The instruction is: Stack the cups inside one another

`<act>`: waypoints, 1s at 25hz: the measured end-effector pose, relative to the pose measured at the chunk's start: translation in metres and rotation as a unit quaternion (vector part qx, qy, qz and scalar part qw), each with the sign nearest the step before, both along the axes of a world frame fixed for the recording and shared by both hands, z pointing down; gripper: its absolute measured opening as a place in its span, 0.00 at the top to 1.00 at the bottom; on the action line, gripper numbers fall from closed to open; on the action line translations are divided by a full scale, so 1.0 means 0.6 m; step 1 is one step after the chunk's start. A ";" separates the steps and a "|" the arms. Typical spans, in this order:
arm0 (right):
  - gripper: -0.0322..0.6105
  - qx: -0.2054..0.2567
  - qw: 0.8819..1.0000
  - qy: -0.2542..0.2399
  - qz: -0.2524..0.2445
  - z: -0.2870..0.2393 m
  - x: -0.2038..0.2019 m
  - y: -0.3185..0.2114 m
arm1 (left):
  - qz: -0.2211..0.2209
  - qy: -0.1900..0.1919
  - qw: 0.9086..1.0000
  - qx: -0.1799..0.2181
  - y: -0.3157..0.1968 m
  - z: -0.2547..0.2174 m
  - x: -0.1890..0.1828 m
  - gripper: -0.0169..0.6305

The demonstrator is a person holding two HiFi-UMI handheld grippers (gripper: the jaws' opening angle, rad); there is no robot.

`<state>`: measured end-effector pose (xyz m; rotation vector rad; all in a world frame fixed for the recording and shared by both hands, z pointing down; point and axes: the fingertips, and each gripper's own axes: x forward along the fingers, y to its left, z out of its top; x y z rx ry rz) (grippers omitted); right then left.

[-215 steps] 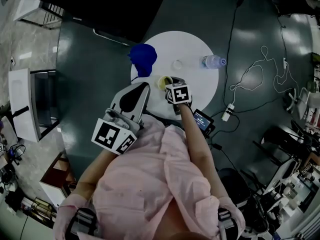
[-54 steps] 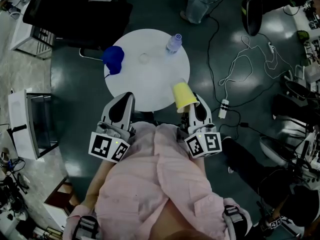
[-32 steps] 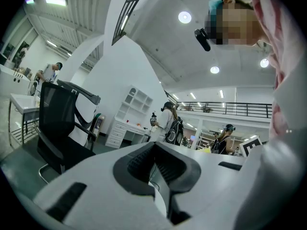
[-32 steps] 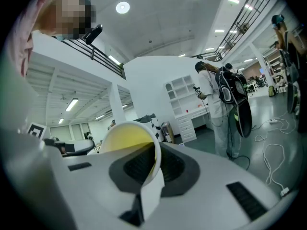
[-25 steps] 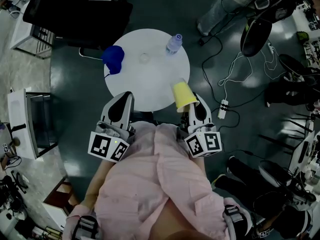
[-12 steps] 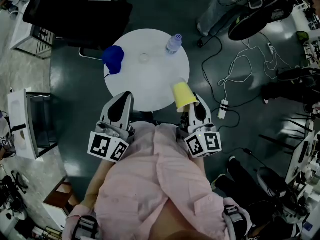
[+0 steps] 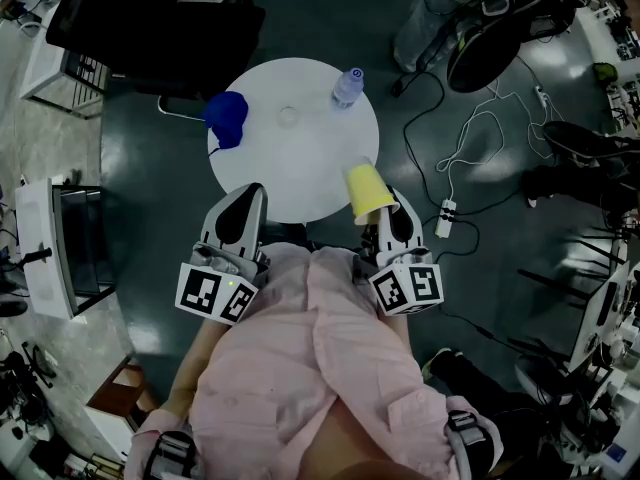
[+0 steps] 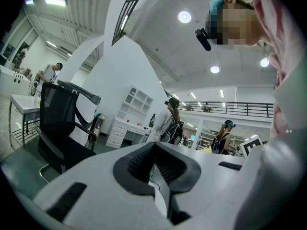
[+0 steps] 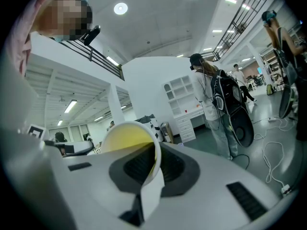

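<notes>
Your right gripper (image 7: 385, 213) is clenched on the yellow cup (image 7: 367, 193), with the cup's wall pinched between the pads near its rim. In the right gripper view (image 9: 156, 150), the yellow cup (image 9: 125, 140) shows its open mouth tilted towards the camera. It hangs over the near right edge of the round white table (image 7: 300, 173), base pointing far and mouth towards you.

Your left gripper (image 7: 247, 192) sits at the near left edge of the table. In the left gripper view (image 8: 154, 146) its jaws are closed tip to tip, with nothing between them.

On the far side of the table are:
- a blue object (image 7: 228, 118) at the left
- a small clear round thing (image 7: 289, 117) in the middle
- a water bottle (image 7: 347, 86) at the right
</notes>
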<state>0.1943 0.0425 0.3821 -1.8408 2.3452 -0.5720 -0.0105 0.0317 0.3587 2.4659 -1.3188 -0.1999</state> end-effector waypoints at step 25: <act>0.89 0.001 1.000 0.006 -0.008 -0.005 -0.015 -0.002 | -0.003 0.003 1.000 0.002 0.003 -0.003 -0.012 0.95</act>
